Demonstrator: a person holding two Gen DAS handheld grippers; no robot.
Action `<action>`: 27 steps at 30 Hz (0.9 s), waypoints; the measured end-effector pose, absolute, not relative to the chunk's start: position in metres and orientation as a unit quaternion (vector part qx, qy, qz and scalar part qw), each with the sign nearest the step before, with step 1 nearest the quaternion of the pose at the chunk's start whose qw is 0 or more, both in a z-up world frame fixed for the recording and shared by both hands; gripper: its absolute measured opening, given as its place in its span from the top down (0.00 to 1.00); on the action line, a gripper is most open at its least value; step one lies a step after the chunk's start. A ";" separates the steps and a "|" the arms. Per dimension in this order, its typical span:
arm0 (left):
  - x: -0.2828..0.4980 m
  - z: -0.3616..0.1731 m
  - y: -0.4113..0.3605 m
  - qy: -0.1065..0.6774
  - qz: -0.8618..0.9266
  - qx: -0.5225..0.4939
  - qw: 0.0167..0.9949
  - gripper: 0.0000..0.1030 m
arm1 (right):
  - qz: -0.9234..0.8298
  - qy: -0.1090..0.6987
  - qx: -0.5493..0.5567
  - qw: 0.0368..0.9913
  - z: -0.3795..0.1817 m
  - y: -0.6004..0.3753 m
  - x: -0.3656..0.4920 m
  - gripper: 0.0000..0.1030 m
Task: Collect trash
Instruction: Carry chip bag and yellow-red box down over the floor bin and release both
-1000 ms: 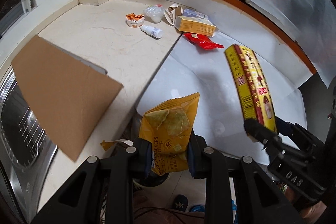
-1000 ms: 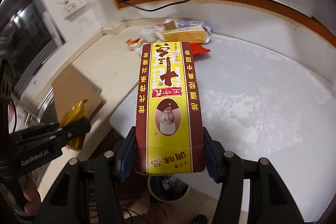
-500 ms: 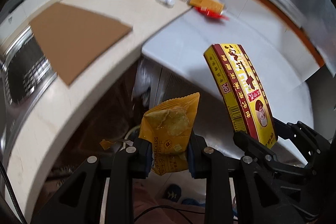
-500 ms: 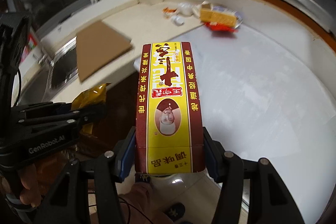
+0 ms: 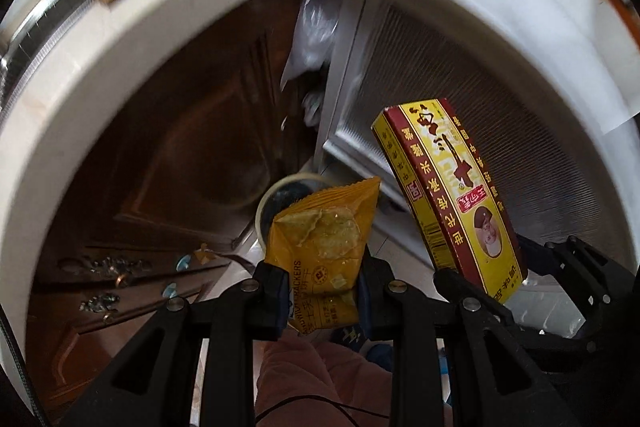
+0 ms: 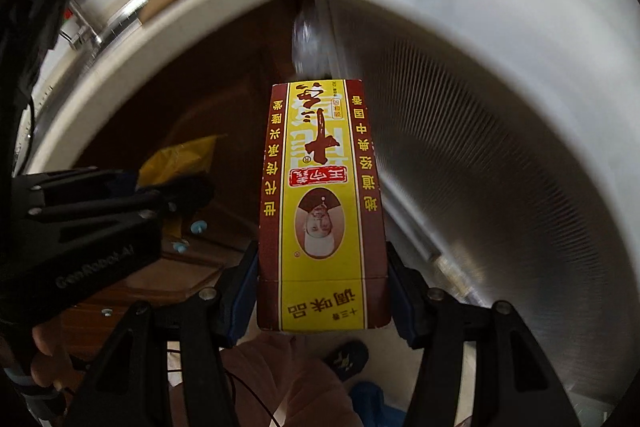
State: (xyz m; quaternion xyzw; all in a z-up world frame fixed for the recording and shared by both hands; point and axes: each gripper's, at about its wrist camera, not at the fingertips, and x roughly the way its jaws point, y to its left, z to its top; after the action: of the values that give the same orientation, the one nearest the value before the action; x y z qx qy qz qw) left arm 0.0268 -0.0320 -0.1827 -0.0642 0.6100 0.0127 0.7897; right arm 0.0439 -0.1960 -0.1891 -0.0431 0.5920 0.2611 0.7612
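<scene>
1. Swinging down off the counter (image 5: 168, 23) now, both grippers point at the floor bin (image 5: 280, 195) instead of the countertop.
2. Left gripper (image 5: 322, 301) jaws clamped on cracker packet (image 5: 324, 247), right gripper (image 6: 322, 301) jaws clamped on seasoning box (image 6: 322, 195).
3. Drop-off looks next.

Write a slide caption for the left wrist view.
Left gripper holds a yellow cracker packet above a round bin; beside it, right gripper holds a seasoning box.
</scene>
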 end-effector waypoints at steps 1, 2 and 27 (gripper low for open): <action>0.028 -0.191 -0.030 0.614 0.013 -0.065 0.787 0.76 | 0.260 0.597 -0.045 0.758 -0.197 -0.194 0.044 0.44; 0.030 -0.200 -0.029 0.618 0.013 -0.065 0.783 0.76 | 0.259 0.602 -0.046 0.754 -0.205 -0.192 0.044 0.44; 0.103 -0.393 -0.014 0.695 -0.025 -0.019 0.718 0.51 | 0.206 0.707 -0.058 0.674 -0.416 -0.148 0.084 0.44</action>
State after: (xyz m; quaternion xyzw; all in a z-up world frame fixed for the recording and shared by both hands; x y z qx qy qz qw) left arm 0.1025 -0.0136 -0.3935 -0.0192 0.6953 -0.0255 0.7180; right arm 0.0838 -0.1482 -0.4160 -0.0575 0.7073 0.2061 0.6738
